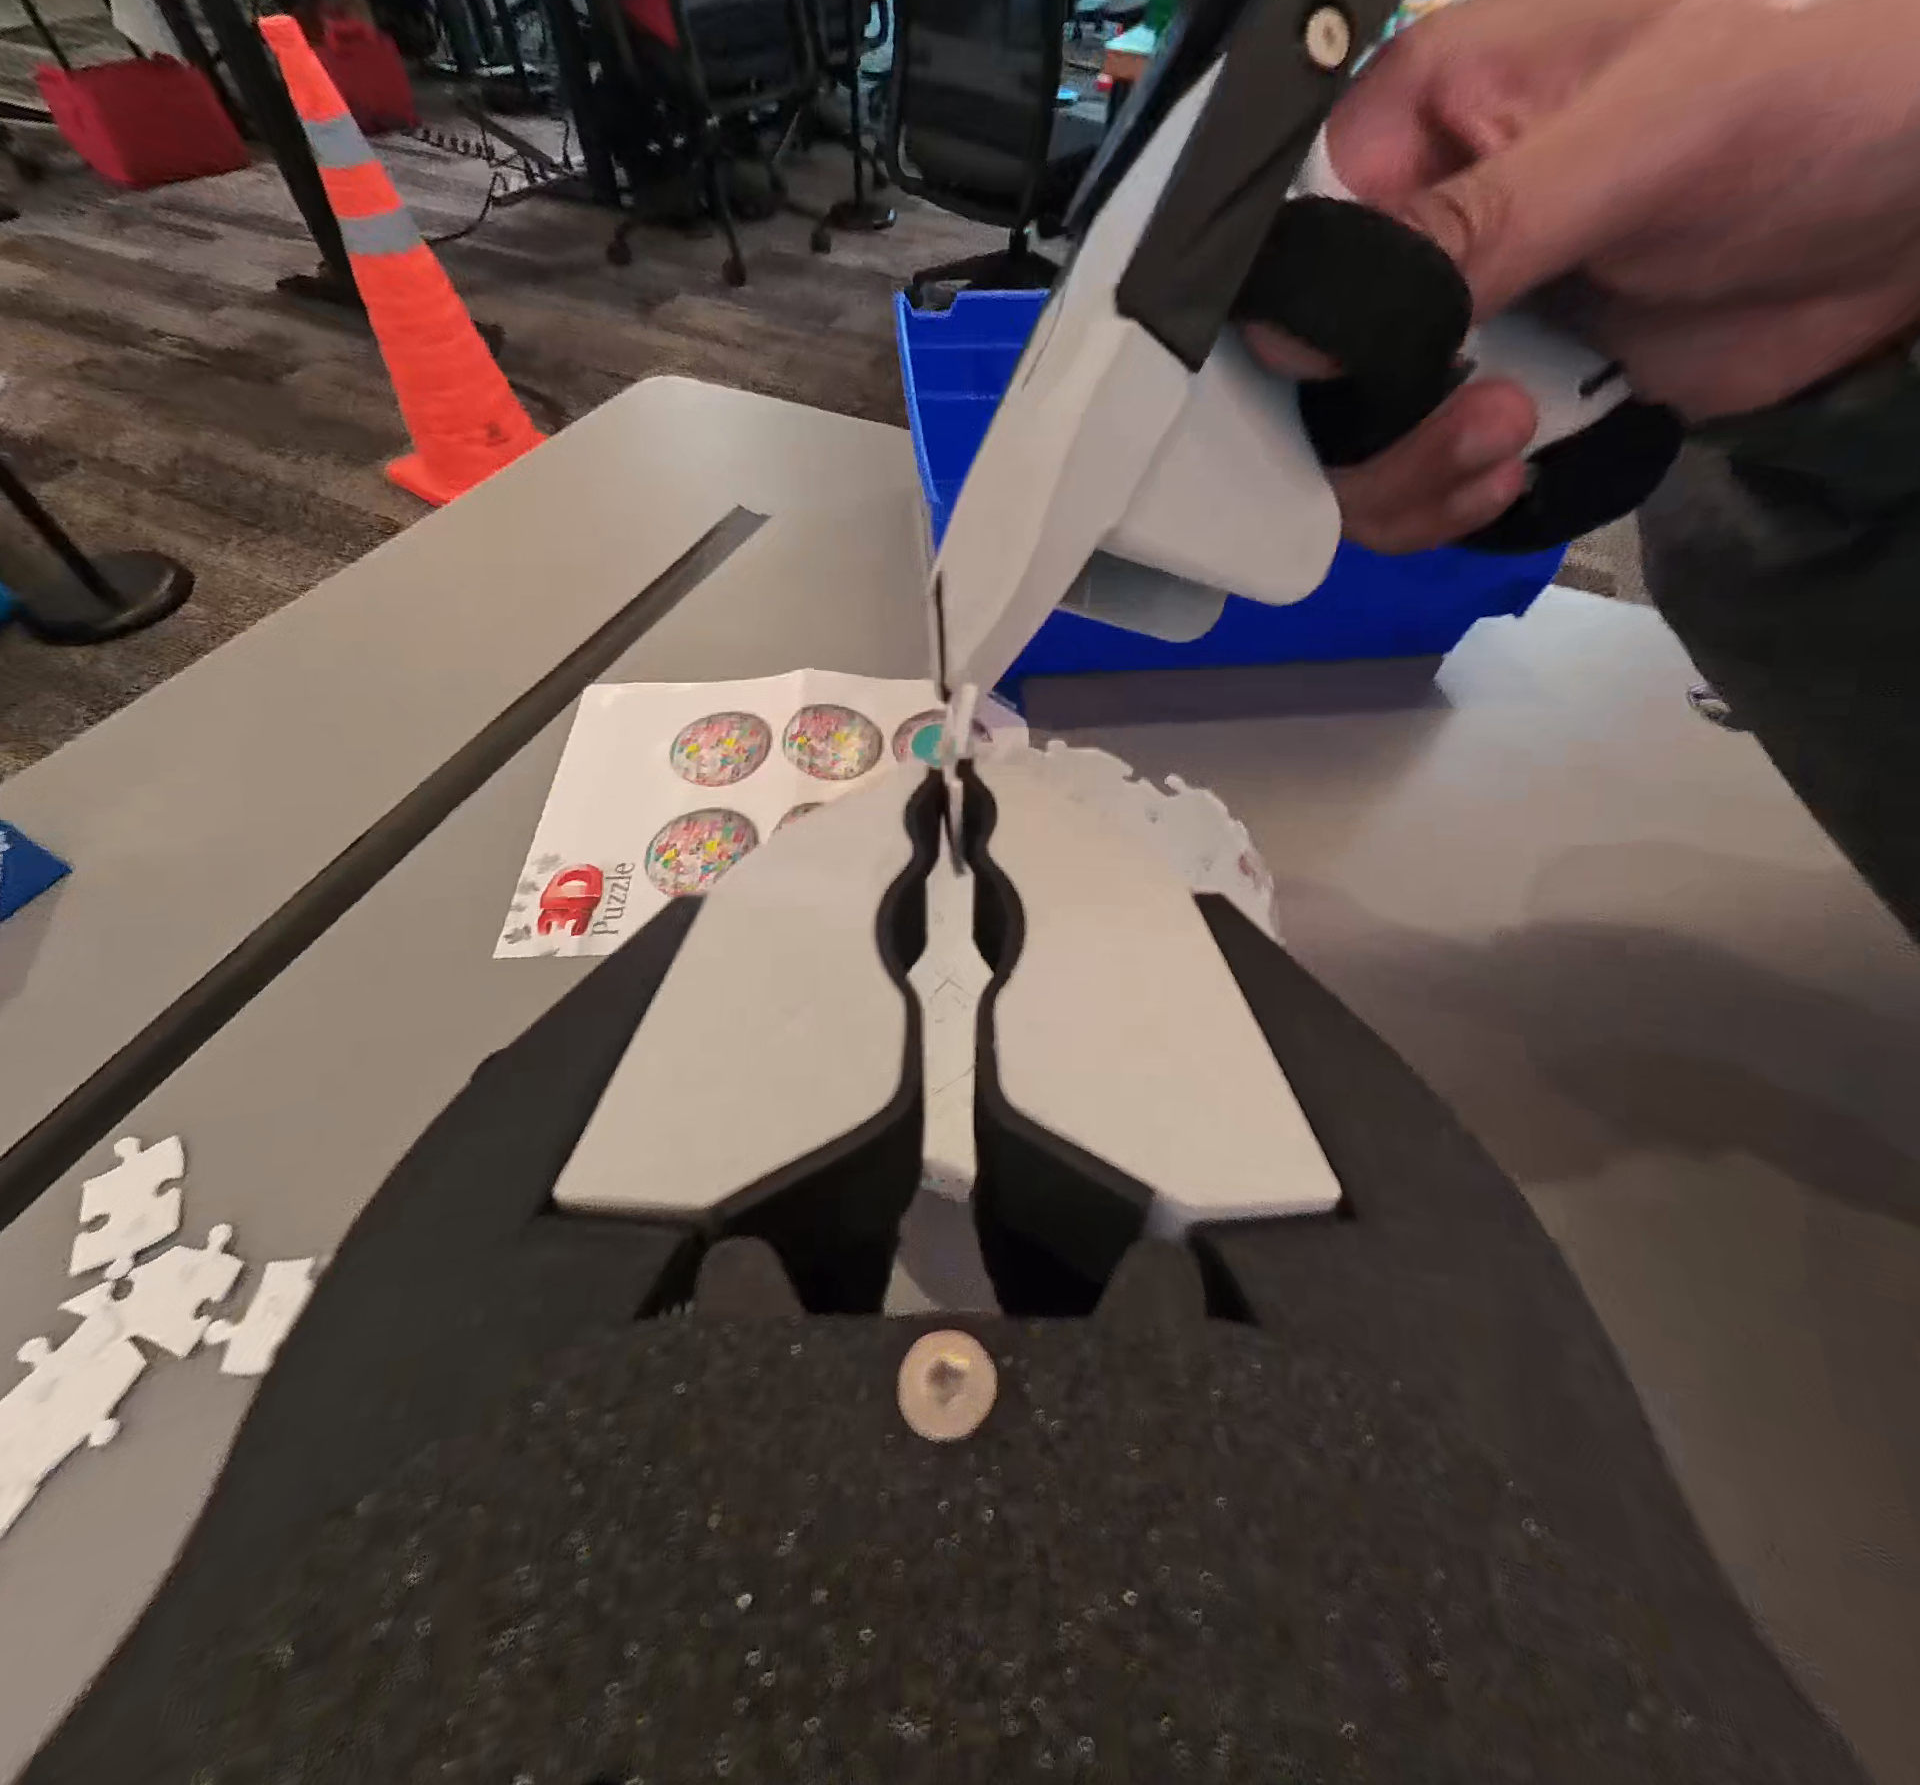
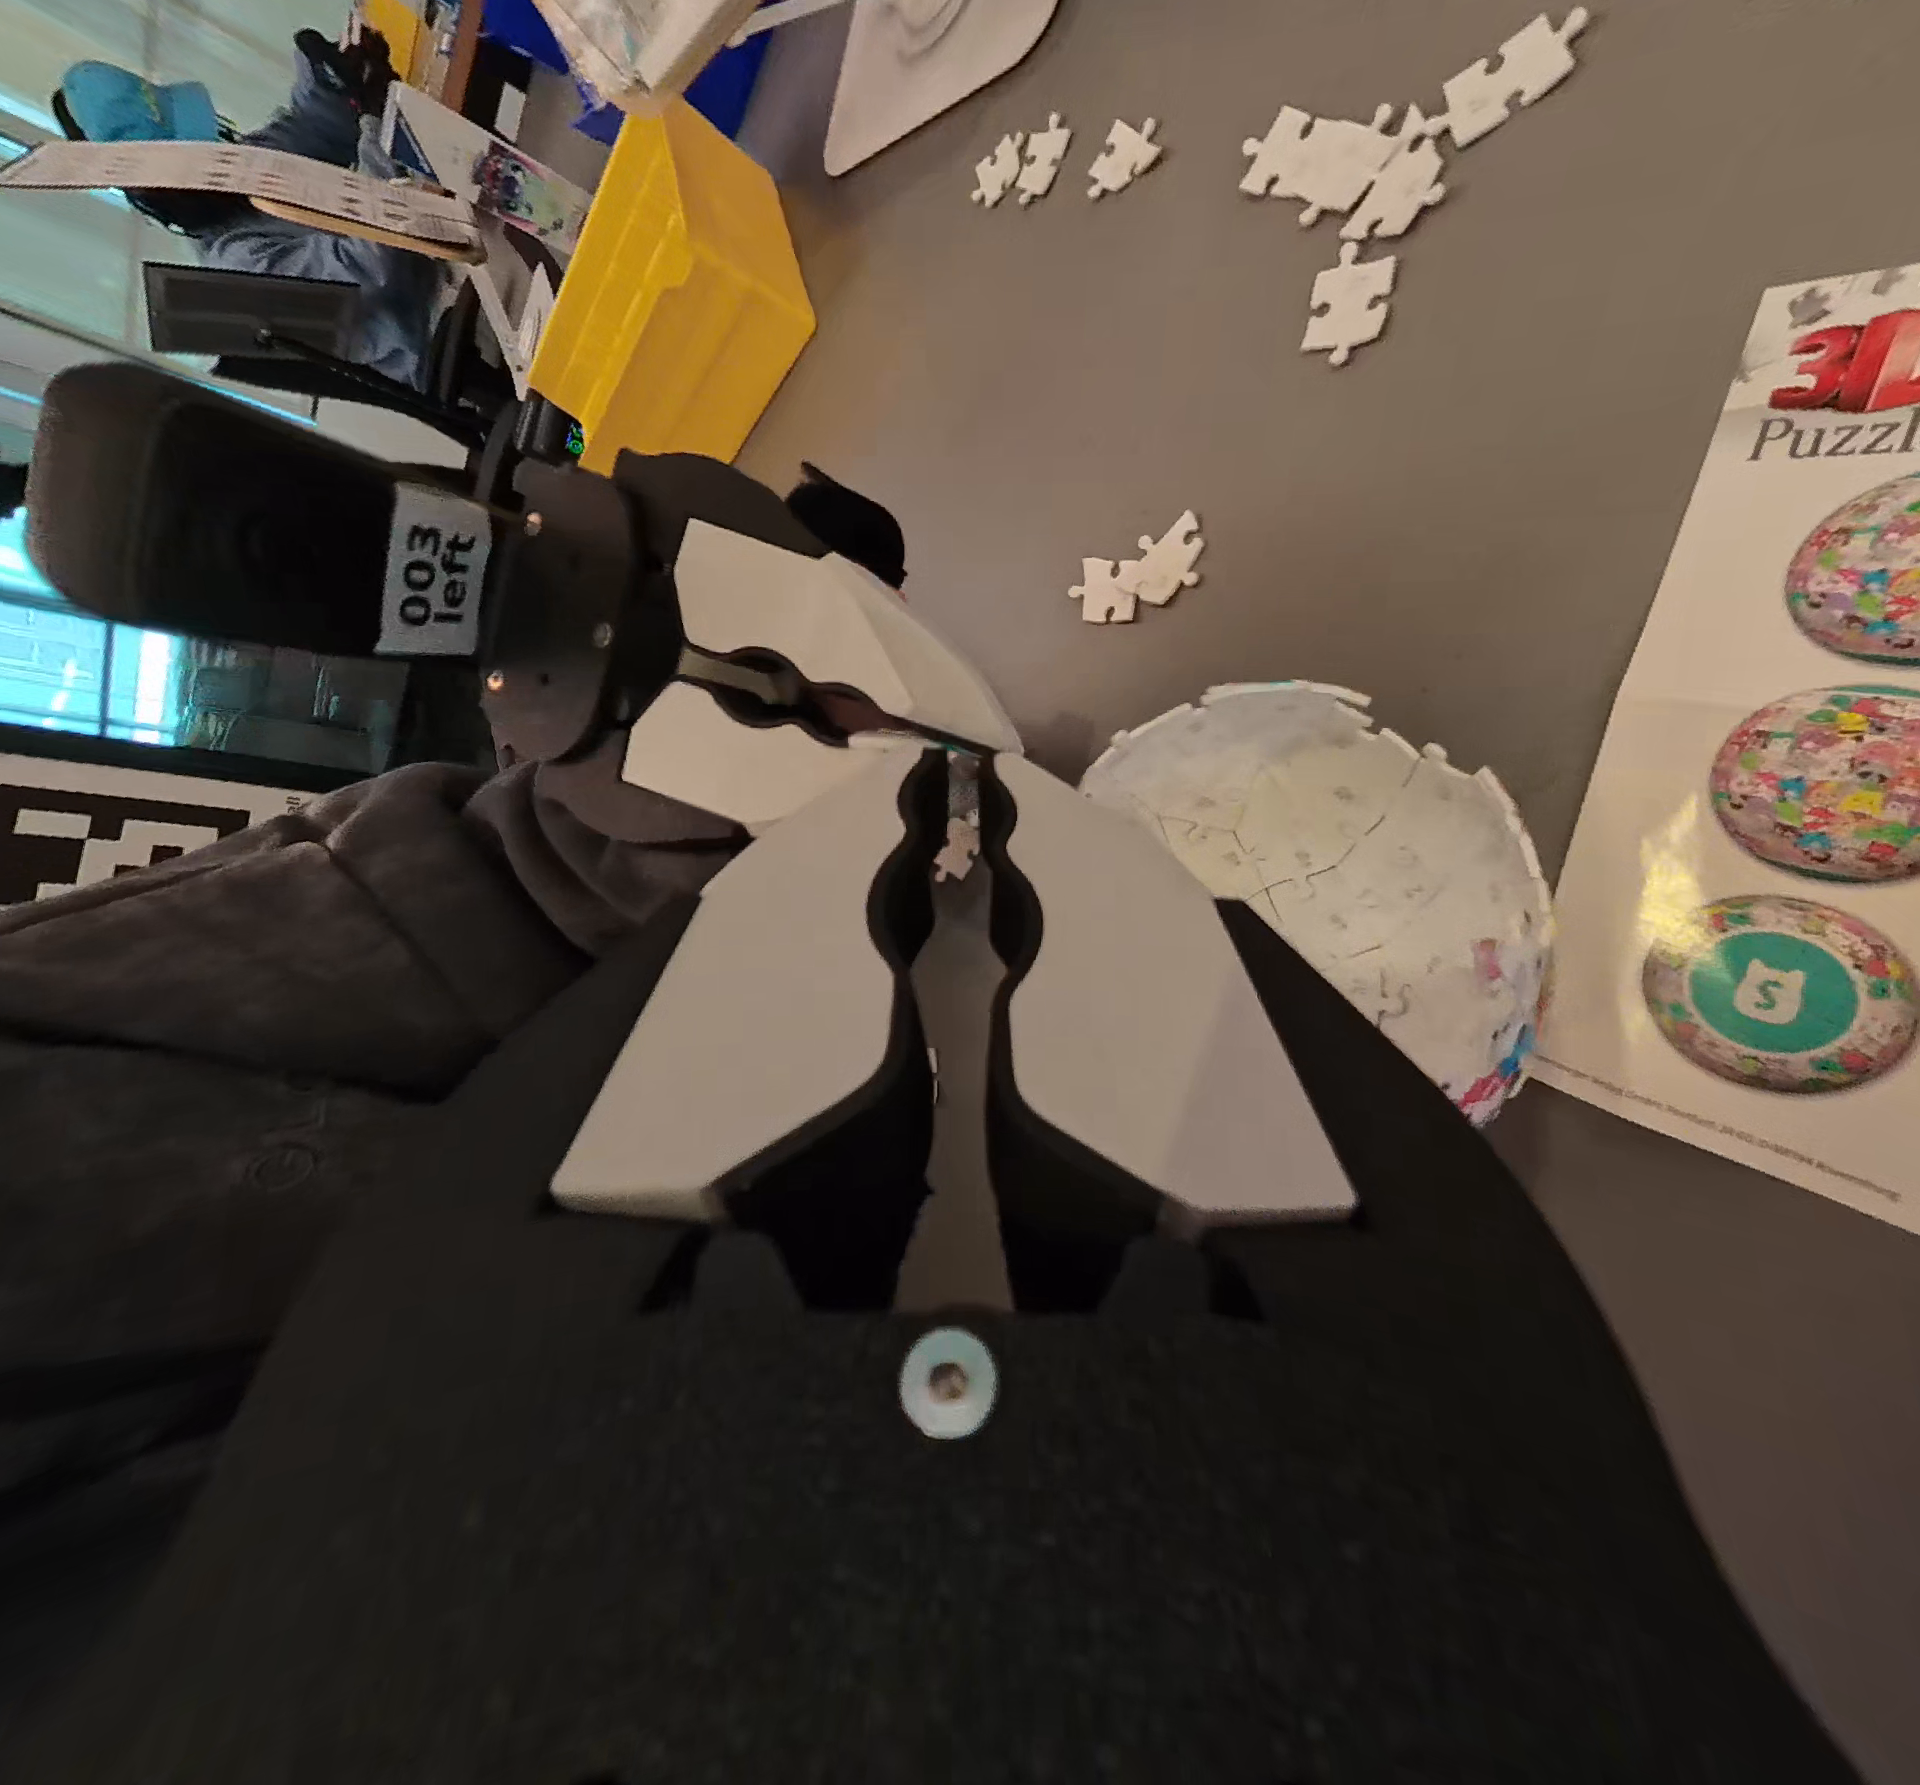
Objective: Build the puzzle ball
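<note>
A half-built puzzle ball [image 2: 1330,883], a white shell lying open, sits on the grey table [image 2: 1039,385]; its jagged rim shows in the left wrist view [image 1: 1174,800] just behind my fingers. My left gripper [image 1: 951,800] is shut on a thin puzzle piece [image 1: 951,836] seen edge-on. My right gripper [image 2: 961,774] is shut on a small puzzle piece [image 2: 956,847]. The two grippers meet tip to tip just above the shell's near rim. The right gripper [image 1: 954,696] comes down from the upper right; the left gripper [image 2: 966,743] enters from the left.
An instruction sheet [image 2: 1766,800] with ball pictures lies beside the shell, also in the left wrist view [image 1: 644,800]. Loose white pieces [image 2: 1351,166] [image 1: 135,1288] are scattered on the table. A blue bin [image 1: 966,385], a yellow bin [image 2: 665,301] and a dark groove [image 1: 416,800] border the area. Only a small space, under 4 cm, lies between the two pairs of fingers.
</note>
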Demonstrator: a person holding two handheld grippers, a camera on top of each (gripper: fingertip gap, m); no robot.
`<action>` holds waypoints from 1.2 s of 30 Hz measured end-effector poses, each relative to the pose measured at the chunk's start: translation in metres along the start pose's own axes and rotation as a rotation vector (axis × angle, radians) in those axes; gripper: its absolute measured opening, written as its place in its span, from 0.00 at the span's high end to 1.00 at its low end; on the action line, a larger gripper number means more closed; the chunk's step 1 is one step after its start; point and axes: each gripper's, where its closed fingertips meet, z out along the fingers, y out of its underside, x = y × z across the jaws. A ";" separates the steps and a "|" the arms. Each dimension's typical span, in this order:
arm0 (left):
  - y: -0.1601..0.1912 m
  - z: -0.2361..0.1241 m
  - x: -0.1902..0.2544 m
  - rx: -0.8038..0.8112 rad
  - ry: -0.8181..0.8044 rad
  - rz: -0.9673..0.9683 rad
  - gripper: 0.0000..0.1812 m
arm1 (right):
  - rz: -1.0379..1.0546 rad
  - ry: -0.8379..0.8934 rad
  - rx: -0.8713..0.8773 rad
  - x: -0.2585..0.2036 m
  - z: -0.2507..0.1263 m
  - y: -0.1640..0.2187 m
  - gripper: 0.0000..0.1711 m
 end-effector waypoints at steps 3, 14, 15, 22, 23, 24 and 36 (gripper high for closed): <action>-0.005 -0.003 0.004 0.027 0.029 -0.065 0.99 | -0.141 0.026 -0.003 -0.002 -0.009 -0.004 0.94; -0.010 -0.014 0.020 0.061 0.070 -0.067 0.99 | -1.333 0.083 -0.153 -0.031 -0.013 0.019 0.90; -0.010 -0.014 0.021 0.060 0.073 -0.061 0.99 | -1.317 0.077 -0.163 -0.032 -0.013 0.018 0.92; -0.014 -0.016 0.028 0.063 0.073 -0.035 0.99 | -1.272 0.044 -0.199 -0.030 -0.014 0.016 0.95; -0.013 -0.016 0.029 0.062 0.073 -0.035 0.99 | -1.270 0.042 -0.205 -0.029 -0.014 0.017 0.96; -0.013 -0.016 0.029 0.063 0.074 -0.036 0.99 | -1.271 0.041 -0.204 -0.030 -0.014 0.017 0.96; -0.014 -0.017 0.033 0.082 0.089 -0.046 0.99 | -1.258 0.037 -0.229 -0.028 -0.014 0.019 0.99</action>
